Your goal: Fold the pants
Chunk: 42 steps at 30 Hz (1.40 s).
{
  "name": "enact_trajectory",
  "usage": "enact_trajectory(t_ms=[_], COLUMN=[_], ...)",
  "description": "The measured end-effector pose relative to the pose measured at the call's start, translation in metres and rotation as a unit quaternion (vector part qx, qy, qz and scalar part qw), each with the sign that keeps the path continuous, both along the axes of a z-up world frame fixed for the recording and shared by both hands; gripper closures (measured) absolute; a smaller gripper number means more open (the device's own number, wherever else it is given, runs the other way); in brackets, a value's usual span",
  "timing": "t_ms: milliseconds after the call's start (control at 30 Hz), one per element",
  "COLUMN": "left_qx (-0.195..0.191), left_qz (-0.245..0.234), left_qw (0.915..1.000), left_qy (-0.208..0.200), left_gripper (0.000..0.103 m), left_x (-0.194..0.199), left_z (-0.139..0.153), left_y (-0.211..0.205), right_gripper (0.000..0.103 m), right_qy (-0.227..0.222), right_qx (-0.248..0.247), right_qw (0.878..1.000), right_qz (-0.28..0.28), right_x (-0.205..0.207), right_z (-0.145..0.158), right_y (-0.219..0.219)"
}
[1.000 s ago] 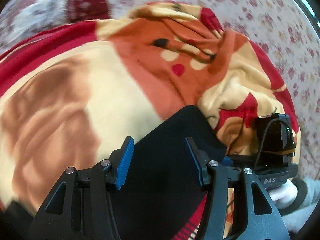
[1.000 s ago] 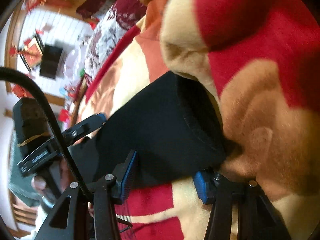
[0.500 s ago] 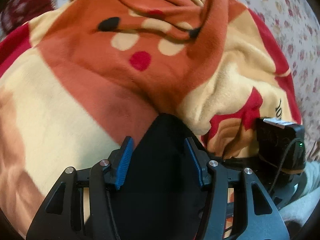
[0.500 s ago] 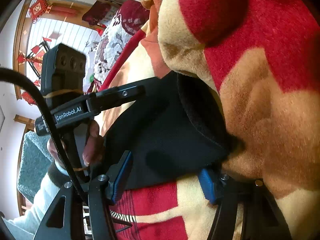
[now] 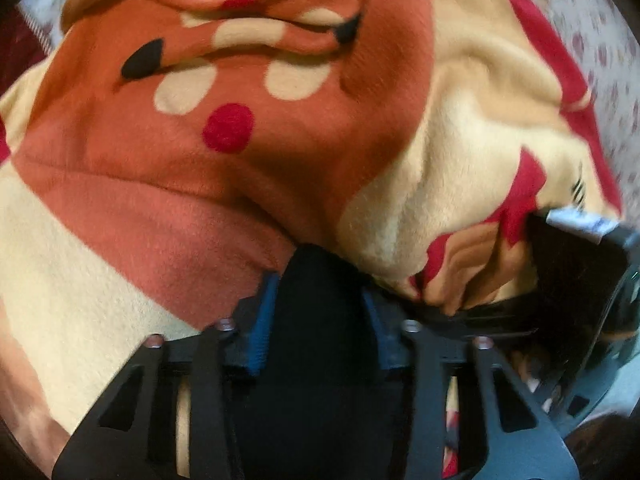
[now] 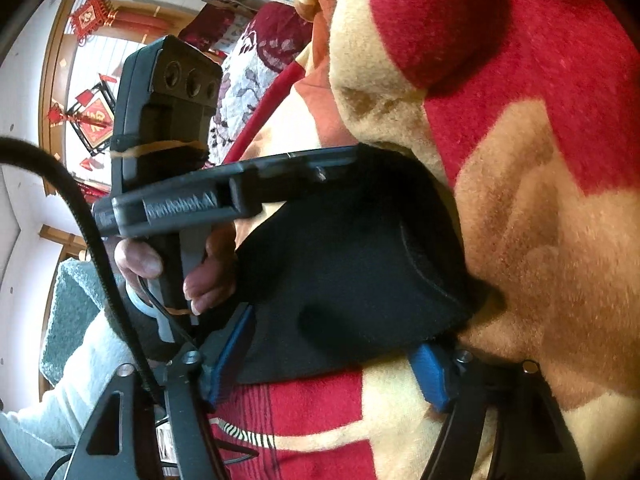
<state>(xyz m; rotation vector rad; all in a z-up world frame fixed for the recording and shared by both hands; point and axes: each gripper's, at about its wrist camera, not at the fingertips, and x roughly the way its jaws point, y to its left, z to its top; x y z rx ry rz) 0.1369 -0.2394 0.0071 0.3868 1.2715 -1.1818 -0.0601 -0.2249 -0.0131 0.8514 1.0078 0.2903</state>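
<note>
The black pants (image 5: 320,320) lie on a red, orange and cream fleece blanket (image 5: 240,140). In the left wrist view my left gripper (image 5: 320,312) has its blue pads on either side of a bunched end of the black cloth, jaws partly closed on it. In the right wrist view the pants (image 6: 360,272) are a folded black wad against a blanket ridge. My right gripper (image 6: 332,356) straddles that wad with its pads wide apart, open. The left gripper's body (image 6: 240,196) also shows there, held in a hand, its tip at the wad's far edge.
The blanket (image 6: 520,200) is rumpled into high folds just right of the pants. A floral bedsheet (image 5: 592,32) lies beyond it. The right gripper's body (image 5: 580,288) sits close at the left view's right edge. A window with red decorations (image 6: 92,112) is at the far left.
My left gripper has moved forward along the pants toward the blanket fold, and its jaws have narrowed around the black cloth. The right gripper has stayed open over the wad.
</note>
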Motion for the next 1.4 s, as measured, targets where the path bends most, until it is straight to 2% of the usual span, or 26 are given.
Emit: enact_trajectory(t_ms=[33, 67, 133, 333, 533, 700, 833, 967, 1133, 1200, 1267, 1367, 1400], left_qx=[0.0, -0.003, -0.012, -0.042, -0.085, -0.119, -0.141, -0.157, -0.162, -0.147, -0.126, -0.114, -0.114], left_qz=[0.0, 0.0, 0.006, 0.022, 0.049, 0.081, 0.11, 0.155, 0.231, 0.264, 0.3, 0.358, 0.376], left_qw=[1.0, 1.0, 0.9999, 0.9988, 0.9949, 0.9881, 0.9809, 0.9712, 0.9559, 0.9509, 0.943, 0.9245, 0.9174], left_qy=[-0.002, -0.001, 0.002, -0.007, -0.023, -0.054, -0.076, -0.09, -0.082, -0.067, -0.07, -0.066, -0.063], left_gripper=[0.078, 0.081, 0.089, 0.091, 0.091, 0.091, 0.091, 0.091, 0.091, 0.091, 0.09, 0.09, 0.086], left_x=[-0.001, -0.001, -0.001, -0.002, 0.002, 0.001, -0.003, -0.016, -0.021, -0.02, -0.02, -0.021, -0.022], left_z=[0.0, 0.0, 0.0, 0.015, 0.052, 0.095, 0.124, 0.132, 0.119, 0.107, 0.094, 0.083, 0.082], left_y=[-0.001, -0.001, 0.0, 0.024, 0.054, 0.097, 0.139, 0.185, 0.251, 0.276, 0.296, 0.334, 0.347], right_gripper=[0.066, 0.075, 0.082, 0.089, 0.089, 0.089, 0.089, 0.09, 0.09, 0.09, 0.089, 0.089, 0.087], right_qy=[0.001, 0.001, -0.001, -0.014, -0.059, -0.108, -0.148, -0.18, -0.199, -0.195, -0.18, -0.145, -0.125], right_qx=[-0.008, -0.01, -0.014, -0.007, -0.019, -0.046, -0.08, -0.119, -0.154, -0.155, -0.153, -0.147, -0.139], right_qw=[1.0, 1.0, 1.0, 1.0, 0.998, 0.991, 0.98, 0.962, 0.94, 0.934, 0.932, 0.929, 0.93], right_qz=[-0.002, -0.005, 0.0, 0.004, 0.018, 0.06, 0.108, 0.166, 0.231, 0.258, 0.275, 0.308, 0.318], right_x=[0.0, 0.001, 0.002, 0.0, -0.001, 0.0, 0.005, 0.008, 0.023, 0.032, 0.036, 0.048, 0.05], right_z=[0.0, -0.001, -0.001, 0.008, 0.034, 0.07, 0.102, 0.122, 0.128, 0.118, 0.099, 0.072, 0.061], right_y=[-0.001, -0.002, 0.001, 0.001, 0.008, 0.025, 0.06, 0.103, 0.16, 0.187, 0.202, 0.231, 0.24])
